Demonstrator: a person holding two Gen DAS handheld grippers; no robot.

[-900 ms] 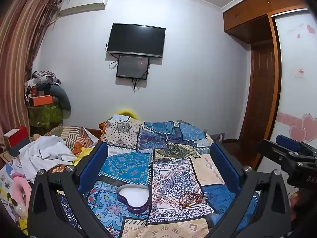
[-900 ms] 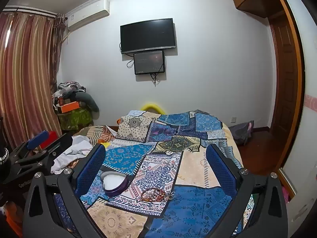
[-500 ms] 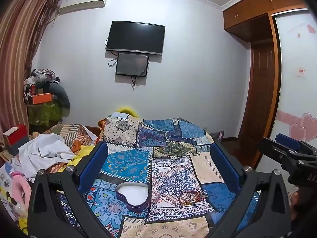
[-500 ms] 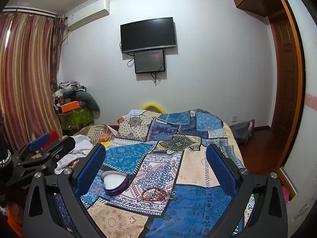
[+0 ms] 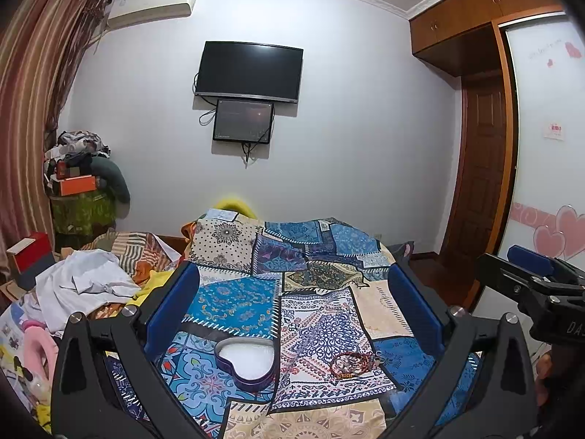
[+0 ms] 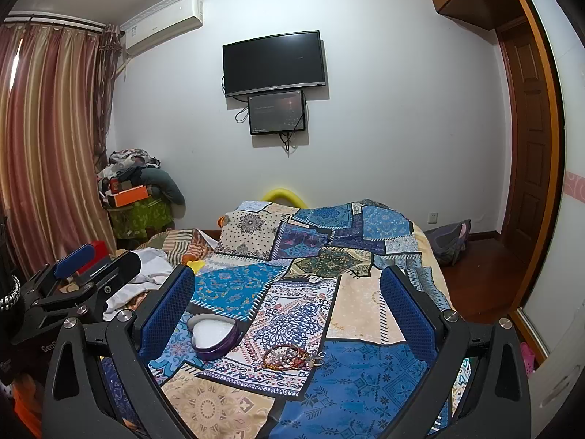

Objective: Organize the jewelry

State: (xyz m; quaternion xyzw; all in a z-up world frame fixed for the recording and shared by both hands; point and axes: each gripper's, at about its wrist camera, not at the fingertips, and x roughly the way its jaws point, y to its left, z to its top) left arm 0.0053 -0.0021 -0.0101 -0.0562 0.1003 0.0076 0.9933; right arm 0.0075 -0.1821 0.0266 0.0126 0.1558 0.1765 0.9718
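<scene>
Both grippers' fingers (image 5: 172,303) wide apart, empty; "DAS" lettering on right gripper (image 5: 541,285).

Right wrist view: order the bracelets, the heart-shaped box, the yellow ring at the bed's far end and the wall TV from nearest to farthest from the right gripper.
1. Bracelets, on the bedspread between the open right gripper's fingers.
2. Heart-shaped box, lying left of them, slightly farther.
3. Yellow ring, at the bed's far end.
4. TV, high on the far wall.

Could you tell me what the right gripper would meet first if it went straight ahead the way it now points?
Probably the patchwork bedspread, past the bracelets; nothing stands between the open right gripper and it, though depth is unclear.
</scene>
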